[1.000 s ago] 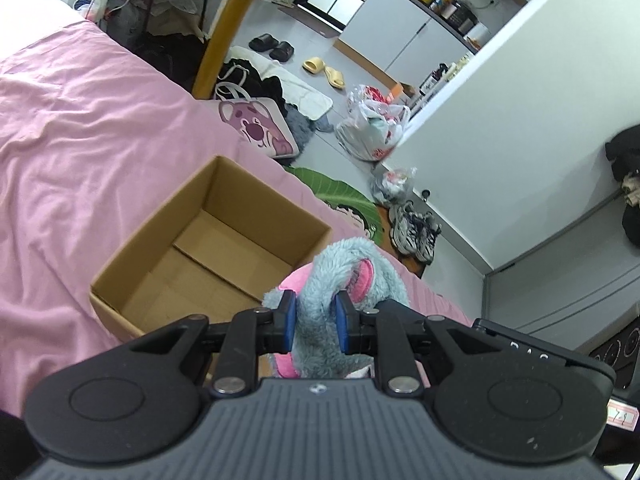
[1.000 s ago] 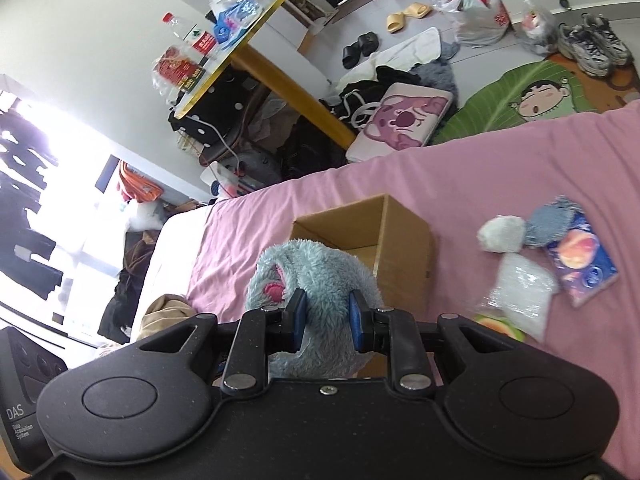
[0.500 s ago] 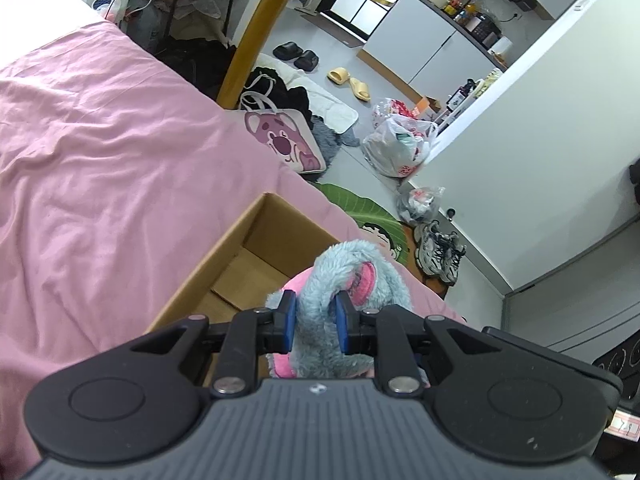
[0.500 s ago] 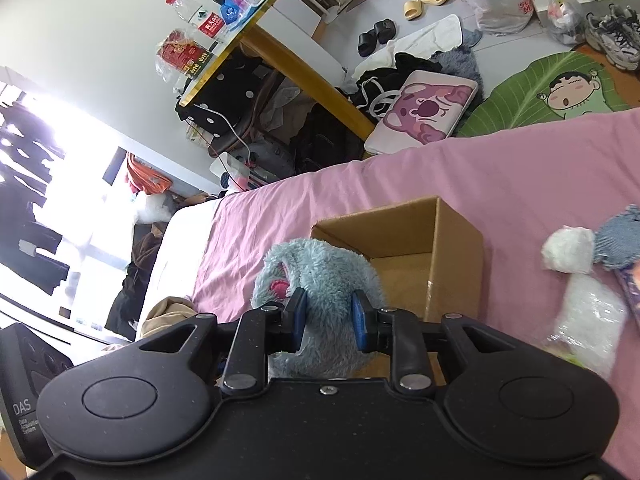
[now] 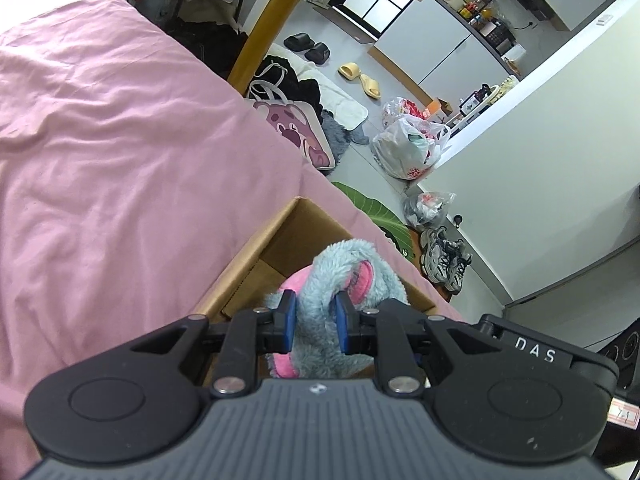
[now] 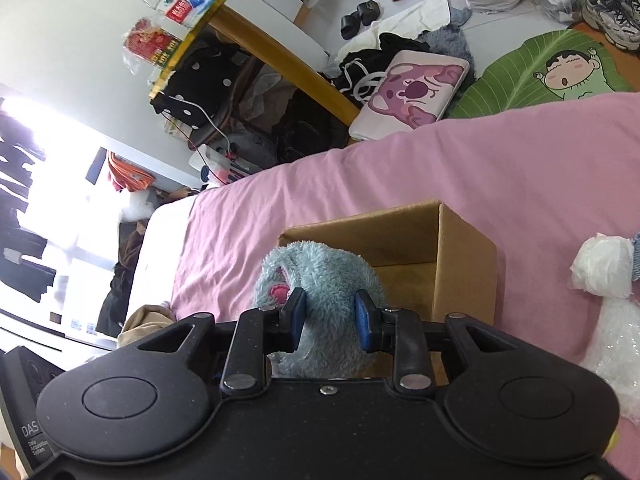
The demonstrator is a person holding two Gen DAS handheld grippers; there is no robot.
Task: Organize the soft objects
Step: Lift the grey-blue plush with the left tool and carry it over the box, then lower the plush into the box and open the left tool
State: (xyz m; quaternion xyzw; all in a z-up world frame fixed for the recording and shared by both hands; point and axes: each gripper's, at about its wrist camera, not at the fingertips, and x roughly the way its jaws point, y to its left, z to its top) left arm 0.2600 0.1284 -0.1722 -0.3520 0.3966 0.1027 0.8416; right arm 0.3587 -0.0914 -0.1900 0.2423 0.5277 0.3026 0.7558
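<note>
- The left gripper point(image 5: 313, 322) is pinched narrow on a blue-and-pink plush toy point(image 5: 352, 276); its blue pads point(image 5: 289, 322) press into the fur on both sides
- The right gripper point(image 6: 330, 316) is likewise clamped on the same toy point(image 6: 328, 280), its jaws set a little wider around the fluffy blue body
- The toy hangs between the two tools over the open mouth of a cardboard box point(image 6: 408, 232); whether it touches the box floor cannot be told
- The lower part of the toy is hidden behind both gripper bodies; the near wall of the box point(image 5: 256, 248) is cut off by the left tool
- A white soft bundle point(image 6: 604, 264) lies on the cover beside the box, partly out of frame at the right edge
- The box stands on a bed with a creased pink sheet point(image 5: 120, 152); past the bed edge the floor holds a pink bear cushion point(image 6: 416, 92), a green leaf mat point(image 6: 516, 76), sneakers point(image 5: 444, 256) and plastic bags point(image 5: 408, 148)
</note>
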